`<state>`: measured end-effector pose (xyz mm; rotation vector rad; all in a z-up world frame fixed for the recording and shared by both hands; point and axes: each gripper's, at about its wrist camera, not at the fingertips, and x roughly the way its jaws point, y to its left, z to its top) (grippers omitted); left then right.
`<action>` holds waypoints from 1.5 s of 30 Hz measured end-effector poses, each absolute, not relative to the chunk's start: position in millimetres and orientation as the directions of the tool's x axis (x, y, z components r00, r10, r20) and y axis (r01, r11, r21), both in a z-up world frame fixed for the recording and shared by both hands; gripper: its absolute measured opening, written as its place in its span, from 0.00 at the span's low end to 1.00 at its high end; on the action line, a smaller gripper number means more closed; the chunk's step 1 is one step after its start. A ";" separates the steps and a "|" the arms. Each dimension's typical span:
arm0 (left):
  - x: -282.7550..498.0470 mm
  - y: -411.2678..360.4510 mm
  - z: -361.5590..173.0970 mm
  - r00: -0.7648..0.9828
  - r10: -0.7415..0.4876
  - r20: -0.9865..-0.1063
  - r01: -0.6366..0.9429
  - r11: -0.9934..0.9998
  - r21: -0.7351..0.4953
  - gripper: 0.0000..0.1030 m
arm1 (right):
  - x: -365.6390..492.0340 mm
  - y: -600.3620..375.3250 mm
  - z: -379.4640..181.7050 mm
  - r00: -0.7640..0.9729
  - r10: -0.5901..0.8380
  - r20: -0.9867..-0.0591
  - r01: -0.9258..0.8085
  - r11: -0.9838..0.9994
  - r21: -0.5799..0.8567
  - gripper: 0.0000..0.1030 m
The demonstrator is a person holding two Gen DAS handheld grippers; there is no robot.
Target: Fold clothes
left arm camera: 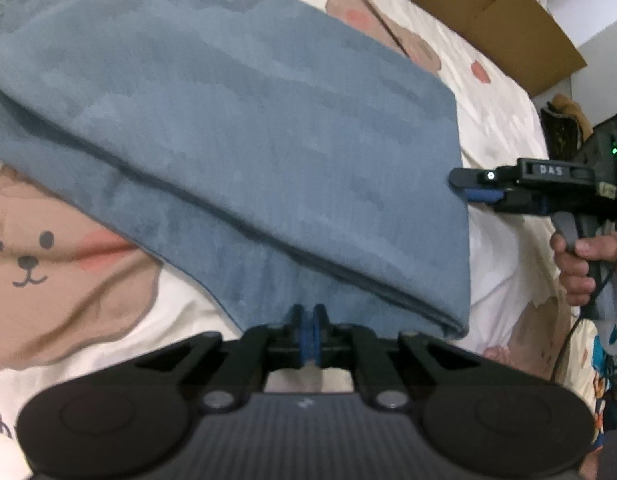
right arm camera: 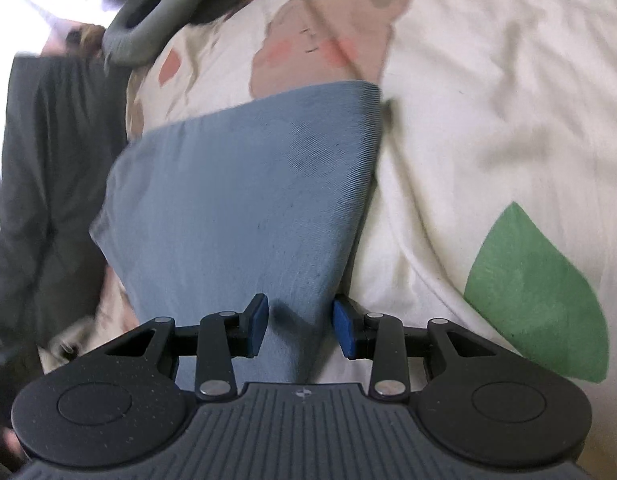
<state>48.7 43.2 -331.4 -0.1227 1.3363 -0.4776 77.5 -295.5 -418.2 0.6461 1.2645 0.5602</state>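
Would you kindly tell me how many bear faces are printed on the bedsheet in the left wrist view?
2: one bear face left of the blue garment, another bear face beyond its far edge, partly covered. More may be hidden beneath the cloth.

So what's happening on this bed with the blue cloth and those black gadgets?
A person is folding a blue garment on a bed covered by a cream bear-print sheet, using a hand-held claw in each hand. The left claw is nearly closed at the near edge of the cloth; whether it pinches fabric is hard to tell. The right claw sits open with a corner of the cloth between its pads, not squeezed. The garment already lies doubled over in layers.
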 end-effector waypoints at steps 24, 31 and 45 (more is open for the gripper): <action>70.3 73.8 -341.8 0.216 -0.337 -0.917 0.102 0.941 -0.322 0.53 | 83.2 -296.2 -432.3 0.225 0.857 -0.463 0.071 0.460 0.885 0.31; 73.7 75.6 -348.8 0.198 -0.376 -0.905 0.081 0.927 -0.367 0.56 | 94.8 -264.5 -441.1 0.177 0.831 -0.528 0.068 0.525 0.849 0.29; 76.7 68.7 -352.5 0.168 -0.445 -0.880 0.080 0.896 -0.437 0.28 | 95.5 -277.4 -413.1 0.216 0.808 -0.548 0.079 0.545 0.835 0.05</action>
